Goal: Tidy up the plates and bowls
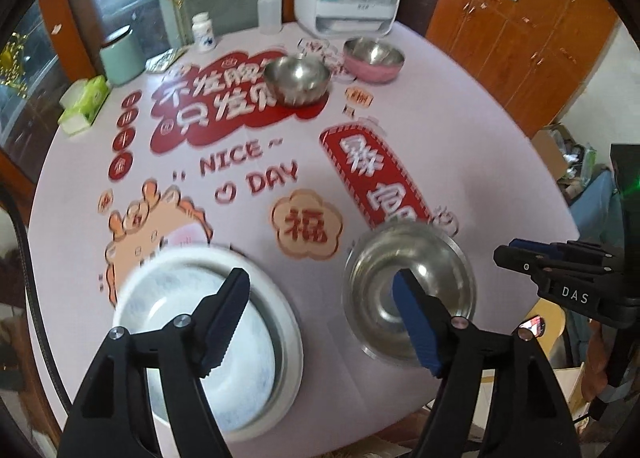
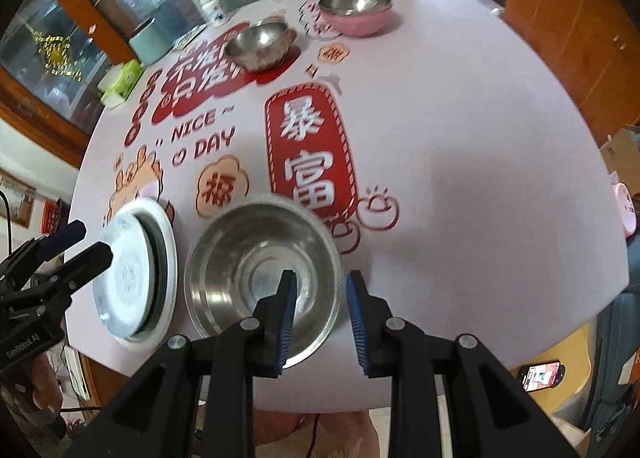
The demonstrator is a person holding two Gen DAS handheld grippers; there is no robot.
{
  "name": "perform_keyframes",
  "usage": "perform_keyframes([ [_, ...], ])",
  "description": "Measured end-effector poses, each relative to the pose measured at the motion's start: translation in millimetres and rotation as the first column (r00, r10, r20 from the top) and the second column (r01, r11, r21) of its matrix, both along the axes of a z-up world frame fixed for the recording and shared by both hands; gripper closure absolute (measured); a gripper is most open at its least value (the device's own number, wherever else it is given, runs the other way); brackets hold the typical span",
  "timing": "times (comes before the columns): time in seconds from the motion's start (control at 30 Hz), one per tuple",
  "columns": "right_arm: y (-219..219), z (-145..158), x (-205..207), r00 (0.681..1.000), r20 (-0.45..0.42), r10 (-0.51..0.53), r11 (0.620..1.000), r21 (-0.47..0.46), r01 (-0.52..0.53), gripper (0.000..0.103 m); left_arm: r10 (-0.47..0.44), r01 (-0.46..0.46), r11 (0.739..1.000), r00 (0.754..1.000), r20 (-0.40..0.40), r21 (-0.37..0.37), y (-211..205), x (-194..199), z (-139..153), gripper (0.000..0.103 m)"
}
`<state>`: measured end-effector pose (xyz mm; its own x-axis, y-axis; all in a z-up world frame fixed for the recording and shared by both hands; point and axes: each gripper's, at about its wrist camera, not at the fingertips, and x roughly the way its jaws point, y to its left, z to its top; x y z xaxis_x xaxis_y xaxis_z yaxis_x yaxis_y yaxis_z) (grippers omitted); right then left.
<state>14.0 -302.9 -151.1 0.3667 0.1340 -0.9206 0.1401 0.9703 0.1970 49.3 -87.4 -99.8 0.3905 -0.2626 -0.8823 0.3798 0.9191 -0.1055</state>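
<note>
Your left gripper (image 1: pixel 320 322) hangs spread and empty over the plates (image 1: pixel 208 342); your right gripper (image 2: pixel 320 318) straddles the near rim of the steel bowl (image 2: pixel 264 278), not visibly pinching. Lifting now risks tipping it.

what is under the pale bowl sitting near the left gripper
The pale bowl rests on a white round plate, whose rim shows around it. The plate's centre is covered by the bowl.
</note>
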Motion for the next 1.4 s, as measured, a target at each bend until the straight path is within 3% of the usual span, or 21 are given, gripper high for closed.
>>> perform_keyframes([
  [0.33, -55.9, 81.4, 26.2, 0.991, 0.120, -0.067, 0.995, -0.060, 0.075, 0.077, -0.039, 0.043, 0.998, 0.993, 0.112, -0.037, -21.0, 47.8, 66.7, 0.028],
  [0.4, -73.1, 100.9, 42.2, 0.987, 0.157, -0.047, 0.994, -0.092, 0.062, 0.077, -0.019, 0.027, 0.998, 0.991, 0.134, -0.058, -30.2, 60.8, 81.5, 0.021],
  [0.53, -107.5, 130.5, 81.4, 0.973, 0.230, 0.006, 0.990, -0.137, 0.027, 0.062, 0.058, -0.044, 0.996, 0.982, 0.179, -0.081, -59.9, 96.6, 110.3, 0.021],
  [0.7, -146.6, 147.7, 140.1, 0.956, 0.277, 0.100, 0.987, -0.151, -0.060, 0.060, 0.153, -0.137, 0.987, 0.966, 0.211, -0.087, -105.4, 140.9, 123.2, 0.018],
  [0.83, -169.3, 135.8, 203.3, 0.949, 0.259, 0.180, 0.977, -0.162, -0.142, 0.060, 0.210, -0.196, 0.976, 0.960, 0.184, -0.090, -149.9, 191.6, 105.8, 0.017],
  [1.03, -181.2, 88.6, 284.1, 0.956, 0.188, 0.226, 0.974, -0.052, -0.220, 0.059, 0.252, -0.251, 0.967, 0.967, 0.026, -0.035, -200.9, 269.6, 38.4, 0.017],
  [1.23, -184.2, 22.4, 350.4, 0.974, 0.101, 0.205, 0.976, 0.052, -0.211, 0.059, 0.361, -0.367, 0.930, 0.925, -0.114, -0.030, -215.7, 331.0, -32.3, 0.017],
  [1.4, -185.4, -24.3, 386.0, 0.984, 0.026, 0.177, 0.977, 0.114, -0.179, 0.059, 0.399, -0.409, 0.912, 0.900, -0.173, -0.023, -220.3, 361.4, -70.0, 0.029],
])
